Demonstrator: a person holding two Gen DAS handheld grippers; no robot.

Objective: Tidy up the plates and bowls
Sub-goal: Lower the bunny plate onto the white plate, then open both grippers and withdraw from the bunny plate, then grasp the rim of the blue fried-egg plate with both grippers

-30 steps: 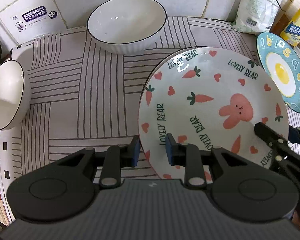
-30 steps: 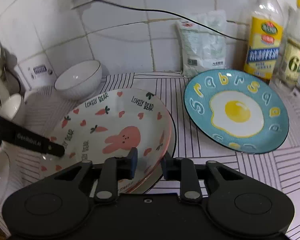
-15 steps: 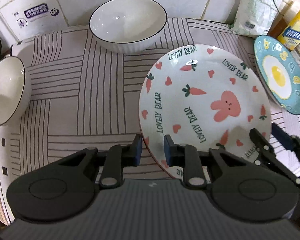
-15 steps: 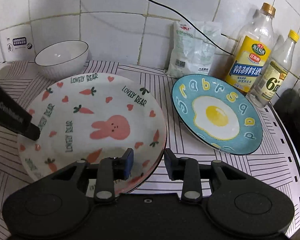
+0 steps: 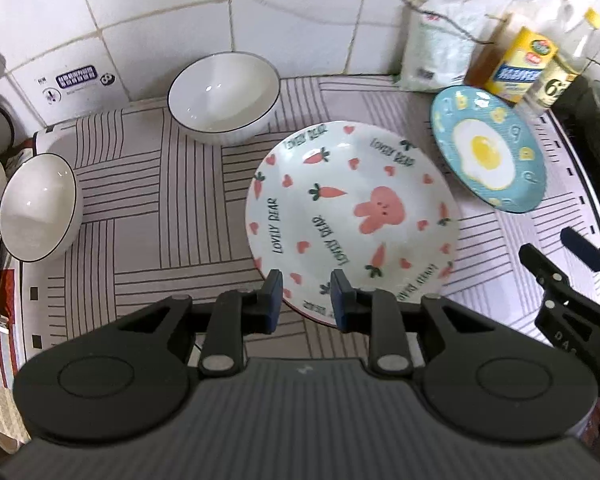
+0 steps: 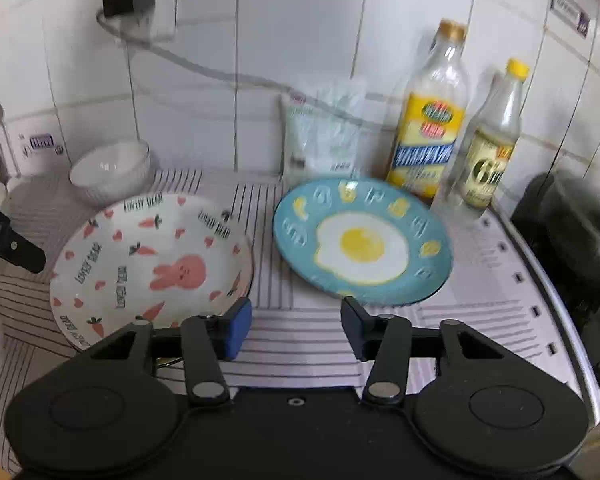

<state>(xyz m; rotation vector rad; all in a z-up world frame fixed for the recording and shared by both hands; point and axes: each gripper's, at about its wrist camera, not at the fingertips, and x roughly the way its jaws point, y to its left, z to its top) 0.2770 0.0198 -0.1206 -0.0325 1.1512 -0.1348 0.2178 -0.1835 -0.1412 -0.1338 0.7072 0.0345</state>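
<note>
Rabbit plate [image 5: 352, 216] flat on the worktop [image 5: 160, 216], both grippers clear of it.
Left gripper [image 5: 303, 300] hangs over its near rim, jaws narrow and opening, rim seen between them but no contact I can confirm. Right gripper [image 6: 296, 326]: jaws opening, only bare worktop between them. Egg plate [image 6: 362, 242] sits just beside it, likely next for stacking. Two bowls [image 5: 224, 98] [image 5: 38, 206] wait apart at the back and left, unstacked.

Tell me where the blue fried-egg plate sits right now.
In the right wrist view the blue fried-egg plate lies right of centre on the striped mat, beside the bunny plate and in front of the two bottles.
</note>
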